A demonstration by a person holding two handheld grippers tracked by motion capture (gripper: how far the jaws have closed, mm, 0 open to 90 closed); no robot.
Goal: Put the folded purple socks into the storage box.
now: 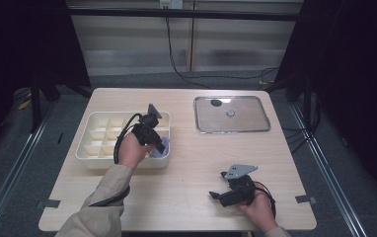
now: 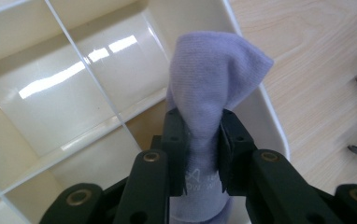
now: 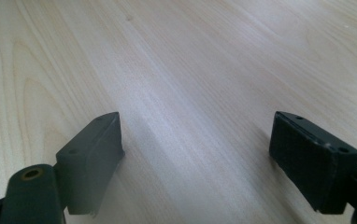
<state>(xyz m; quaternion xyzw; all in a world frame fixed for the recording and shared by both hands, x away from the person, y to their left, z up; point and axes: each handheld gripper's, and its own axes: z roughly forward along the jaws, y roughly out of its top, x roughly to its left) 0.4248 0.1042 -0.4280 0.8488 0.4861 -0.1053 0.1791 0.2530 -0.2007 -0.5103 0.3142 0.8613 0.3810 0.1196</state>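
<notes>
My left gripper [image 2: 202, 140] is shut on a rolled lavender cloth [image 2: 211, 79], which stands up between the jaws over the near right corner of a cream divided box [image 2: 74, 93]. From above, the left gripper [image 1: 158, 144] hangs over that corner of the box [image 1: 97, 123], and a bit of the cloth [image 1: 158, 152] shows beneath it. My right gripper [image 1: 217, 196] rests low over the table near the front right edge. Its jaws stand open [image 3: 195, 149] over bare wood with nothing between them.
A shiny metal tray [image 1: 255, 126] lies at the back right with a small round part [image 1: 230, 113] and a dark spot on it. The box has several compartments. Dark floor and cables surround the table [image 1: 191, 163].
</notes>
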